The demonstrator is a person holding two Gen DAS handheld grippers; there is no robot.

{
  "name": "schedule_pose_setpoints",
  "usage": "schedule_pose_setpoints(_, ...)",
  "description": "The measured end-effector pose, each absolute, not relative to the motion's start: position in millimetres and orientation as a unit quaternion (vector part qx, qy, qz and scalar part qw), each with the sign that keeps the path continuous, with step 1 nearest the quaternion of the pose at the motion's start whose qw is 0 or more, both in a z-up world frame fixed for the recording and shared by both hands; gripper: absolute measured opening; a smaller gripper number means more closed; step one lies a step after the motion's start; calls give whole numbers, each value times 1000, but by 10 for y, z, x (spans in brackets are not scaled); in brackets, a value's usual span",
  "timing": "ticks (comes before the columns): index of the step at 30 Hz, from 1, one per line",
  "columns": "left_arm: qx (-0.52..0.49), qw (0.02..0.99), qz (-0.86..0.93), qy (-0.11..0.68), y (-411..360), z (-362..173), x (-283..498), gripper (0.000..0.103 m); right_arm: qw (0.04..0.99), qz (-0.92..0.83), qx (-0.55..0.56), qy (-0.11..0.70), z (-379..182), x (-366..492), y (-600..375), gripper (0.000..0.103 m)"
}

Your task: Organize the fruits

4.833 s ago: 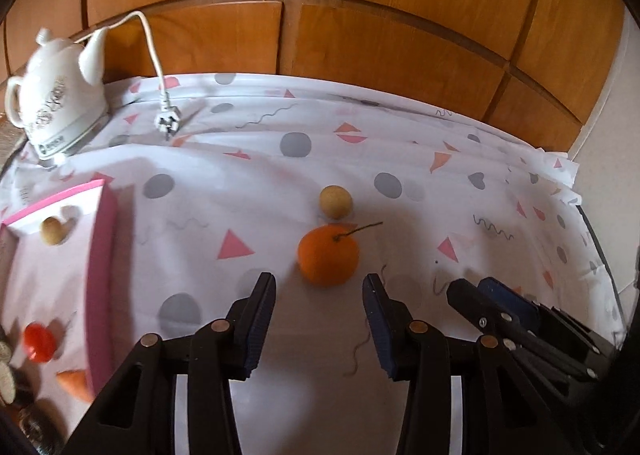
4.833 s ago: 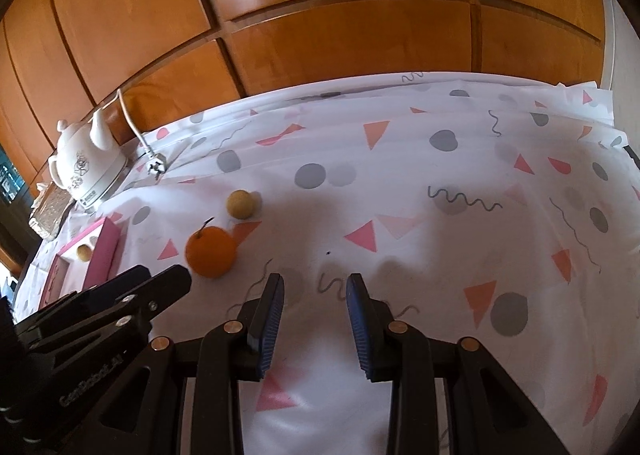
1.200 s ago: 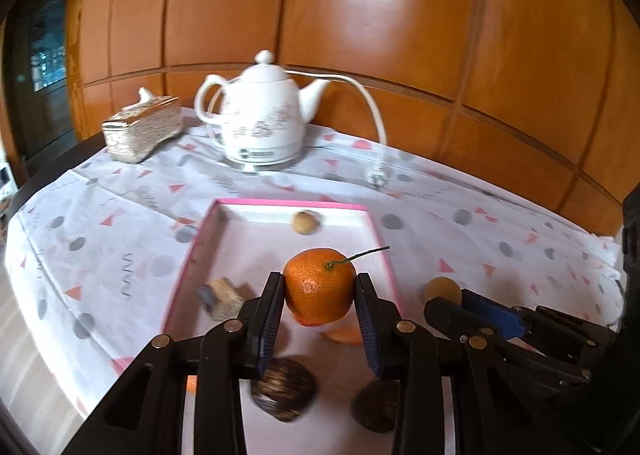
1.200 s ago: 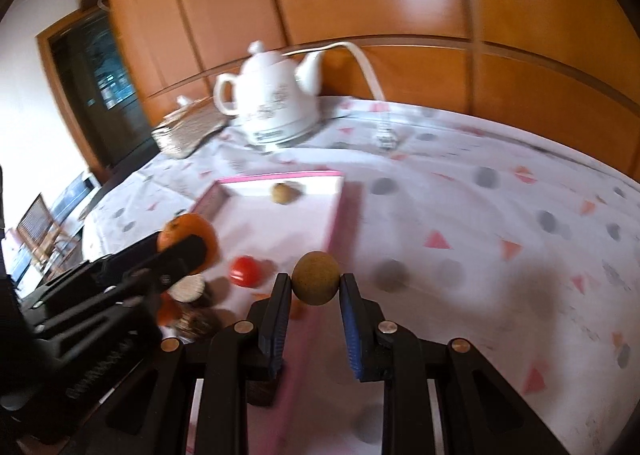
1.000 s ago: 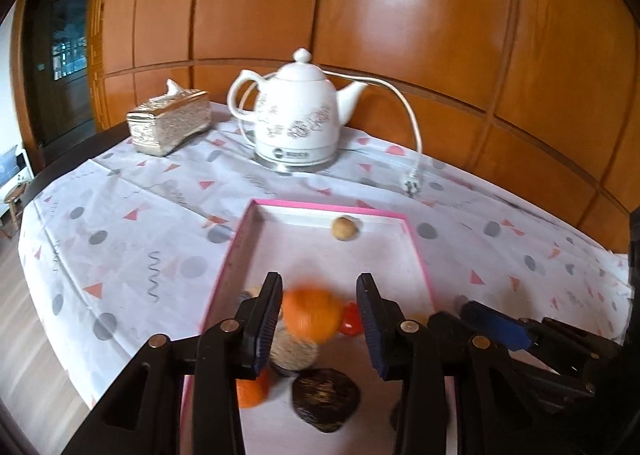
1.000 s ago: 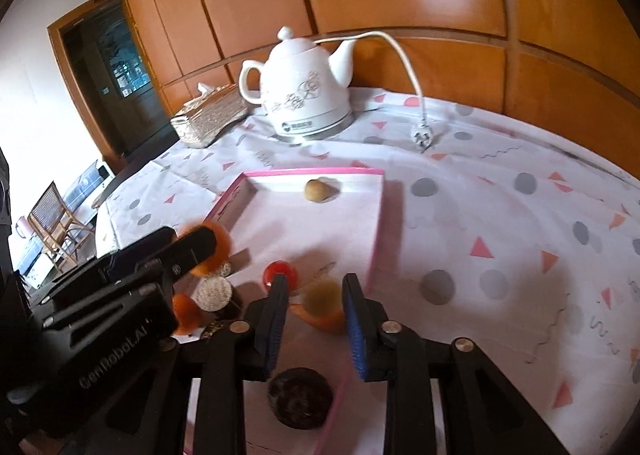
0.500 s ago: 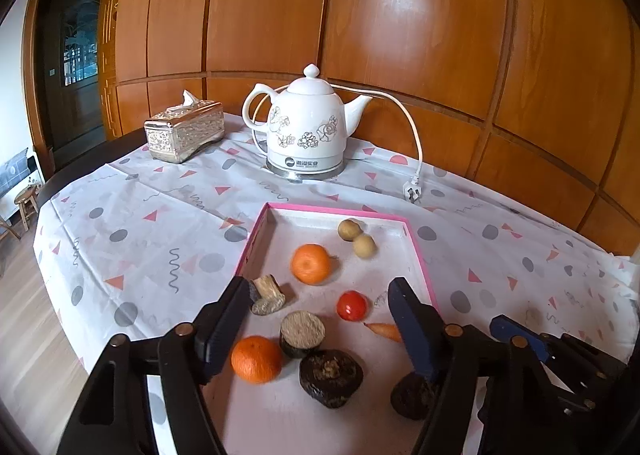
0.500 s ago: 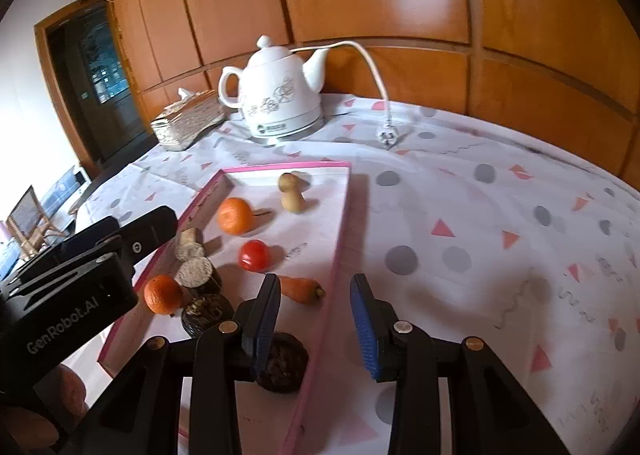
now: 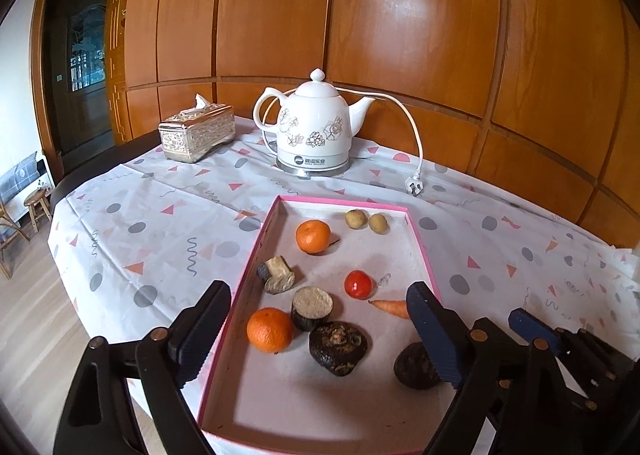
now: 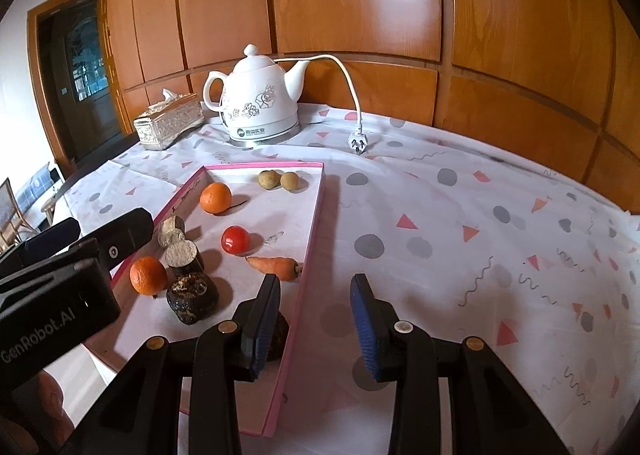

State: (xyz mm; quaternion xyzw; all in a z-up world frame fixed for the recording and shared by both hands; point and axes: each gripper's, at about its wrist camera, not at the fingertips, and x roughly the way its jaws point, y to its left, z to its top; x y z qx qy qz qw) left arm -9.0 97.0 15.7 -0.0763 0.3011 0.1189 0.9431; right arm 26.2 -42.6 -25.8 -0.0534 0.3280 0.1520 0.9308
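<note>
A pink-rimmed tray (image 9: pixel 344 200) (image 10: pixel 310 239) on the patterned cloth holds two oranges (image 9: pixel 313 236) (image 9: pixel 270 329), two small tan fruits (image 9: pixel 356 218) (image 9: pixel 378 223), a red tomato (image 9: pixel 359 284), a carrot (image 9: pixel 390 308) and several dark brown pieces (image 9: pixel 338 342). My left gripper (image 9: pixel 320 339) is open and empty, held above the tray's near end. My right gripper (image 10: pixel 316 329) is open and empty over the tray's right rim, with the carrot (image 10: pixel 274 267) just ahead. The far orange (image 10: pixel 215 197) and the tan fruits (image 10: pixel 268 179) also show in the right wrist view.
A white electric kettle (image 9: pixel 316 125) (image 10: pixel 260 103) with a loose cord and plug (image 9: pixel 414 186) stands behind the tray. A silver tissue box (image 9: pixel 196 132) sits at the back left. The table's left edge (image 9: pixel 60 191) drops to the floor. Wood panelling is behind.
Both grippers let go of their fruits over the tray, the orange and the tan fruit now lie in it. Both grippers have opened wider and drawn back and up.
</note>
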Motion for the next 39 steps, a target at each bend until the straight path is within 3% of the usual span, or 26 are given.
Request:
schedule_pose_setpoints(9, -75, 945, 121, 294, 933, 177, -178, 103, 935, 141, -61, 320, -240, 182, -432, 37)
schedule_pose_setpoints(39, -73, 947, 131, 285, 936, 227, -258, 102, 932, 146, -72, 324, -257, 127, -406, 37)
